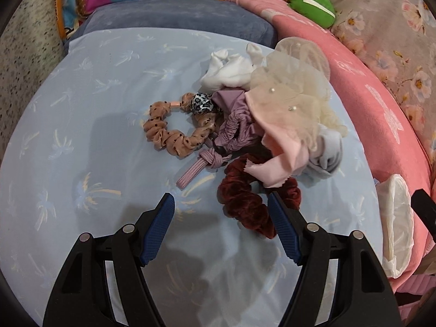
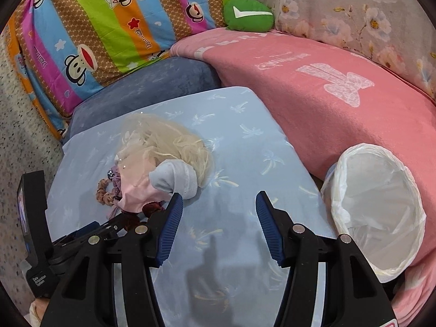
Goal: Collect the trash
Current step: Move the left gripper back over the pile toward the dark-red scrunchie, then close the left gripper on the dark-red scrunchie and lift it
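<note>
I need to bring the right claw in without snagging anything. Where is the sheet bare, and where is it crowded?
Bare: the blue sheet between the pile and the bin, under the open right claw, and the sheet left of the pile in the left view. Crowded: the pile, with the left claw at the red scrunchie.

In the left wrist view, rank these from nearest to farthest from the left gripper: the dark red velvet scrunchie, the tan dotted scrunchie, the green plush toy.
1. dark red velvet scrunchie: right at the left gripper, beside its right fingertip.
2. tan dotted scrunchie: mid-sheet, ahead and slightly left.
3. green plush toy: far back on the right, beyond the pink blanket.
</note>
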`<state>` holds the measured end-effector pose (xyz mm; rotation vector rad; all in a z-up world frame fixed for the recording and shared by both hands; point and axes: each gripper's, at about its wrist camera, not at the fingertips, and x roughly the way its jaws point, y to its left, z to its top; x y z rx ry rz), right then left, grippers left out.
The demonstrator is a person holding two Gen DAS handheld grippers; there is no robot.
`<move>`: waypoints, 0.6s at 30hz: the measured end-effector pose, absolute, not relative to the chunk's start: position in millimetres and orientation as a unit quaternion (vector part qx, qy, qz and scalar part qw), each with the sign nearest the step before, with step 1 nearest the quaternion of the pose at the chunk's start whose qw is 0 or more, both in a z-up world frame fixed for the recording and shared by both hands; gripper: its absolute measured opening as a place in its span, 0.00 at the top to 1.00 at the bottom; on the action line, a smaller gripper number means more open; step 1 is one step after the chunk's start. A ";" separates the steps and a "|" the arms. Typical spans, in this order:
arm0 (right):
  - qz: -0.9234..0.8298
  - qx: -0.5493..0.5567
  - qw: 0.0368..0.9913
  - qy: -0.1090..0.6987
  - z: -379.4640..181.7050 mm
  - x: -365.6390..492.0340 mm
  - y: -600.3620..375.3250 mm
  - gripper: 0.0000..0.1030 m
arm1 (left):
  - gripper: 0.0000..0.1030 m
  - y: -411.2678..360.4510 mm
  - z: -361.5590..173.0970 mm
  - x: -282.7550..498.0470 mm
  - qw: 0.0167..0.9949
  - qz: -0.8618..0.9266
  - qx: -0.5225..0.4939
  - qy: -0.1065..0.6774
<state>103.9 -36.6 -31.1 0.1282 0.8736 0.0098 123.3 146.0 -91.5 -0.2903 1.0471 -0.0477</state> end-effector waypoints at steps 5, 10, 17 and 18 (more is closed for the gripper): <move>0.018 0.052 0.900 0.433 -43.0 127.6 -16.3 0.46 | 0.36 142.2 -102.2 131.0 0.850 -0.035 -0.135 0.508; 0.029 0.048 0.892 0.449 -58.5 149.3 0.0 0.46 | 0.48 140.0 -105.3 133.1 0.849 -0.048 -0.135 0.509; 0.041 0.048 0.879 0.472 -84.4 171.0 11.8 0.48 | 0.76 141.1 -107.8 130.7 0.845 -0.083 -0.143 0.509; 0.044 0.050 0.877 0.475 -88.5 173.6 13.2 0.52 | 0.77 142.0 -107.8 130.4 0.845 -0.084 -0.144 0.509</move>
